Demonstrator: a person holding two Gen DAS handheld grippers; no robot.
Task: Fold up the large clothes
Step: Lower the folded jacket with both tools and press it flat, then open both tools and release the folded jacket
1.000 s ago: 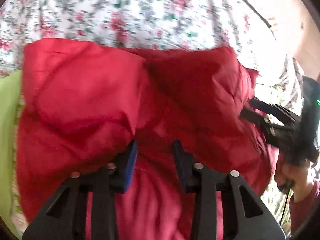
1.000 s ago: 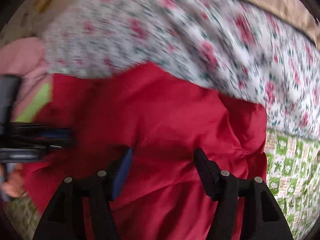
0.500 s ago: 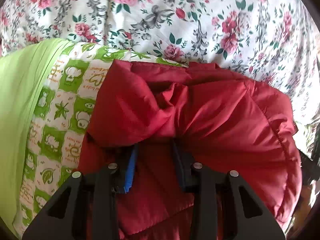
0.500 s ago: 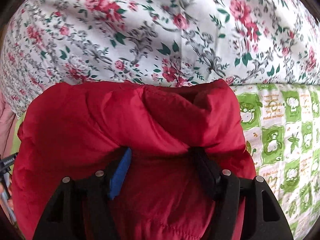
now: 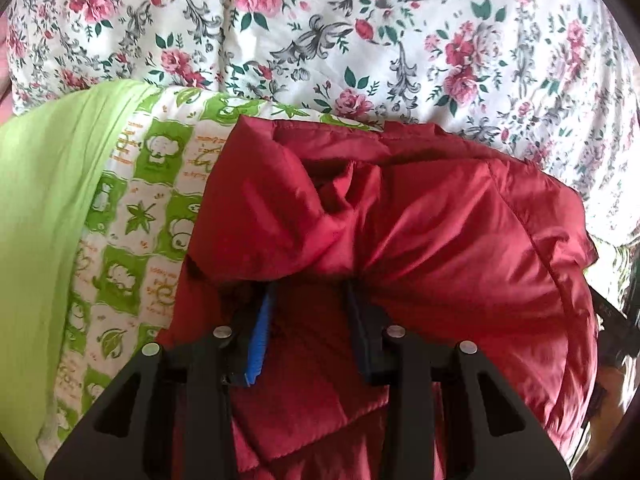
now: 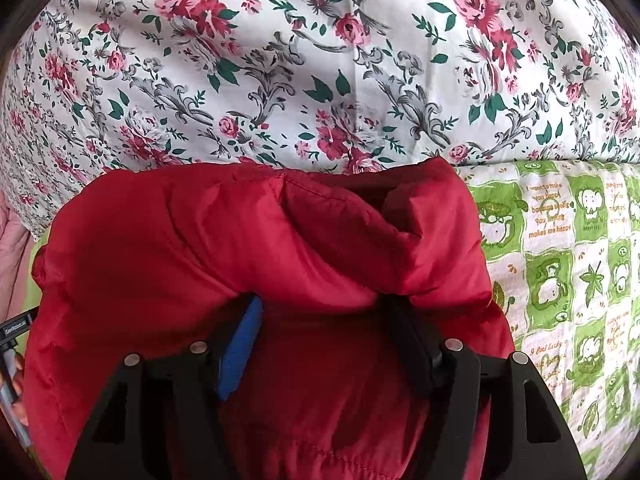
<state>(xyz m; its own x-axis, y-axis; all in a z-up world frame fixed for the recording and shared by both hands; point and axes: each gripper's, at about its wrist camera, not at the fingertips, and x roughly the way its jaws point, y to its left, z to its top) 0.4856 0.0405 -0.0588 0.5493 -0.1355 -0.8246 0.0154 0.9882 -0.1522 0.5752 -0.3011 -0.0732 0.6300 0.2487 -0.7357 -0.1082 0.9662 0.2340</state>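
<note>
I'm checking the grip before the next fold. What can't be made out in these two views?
- Left gripper: tips hidden under a fold of the red jacket; grip unclear.
- Right gripper: tips likewise buried in the jacket.
- Jacket's near part: cut off by the bottom edge, both views.
- Dark object: cut off by the left view's right edge.

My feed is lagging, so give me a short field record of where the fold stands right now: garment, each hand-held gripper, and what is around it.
garment: red padded jacket, bunched, its far part doubled over the fingertips of both tools
left hand-held gripper: jaws apart, tips tucked under the jacket fold
right hand-held gripper: jaws apart, tips hidden under the fold
grip: cannot tell whether either one pinches cloth
under jacket: green-print quilt
beyond: floral quilt
left edge: plain green cloth
</note>
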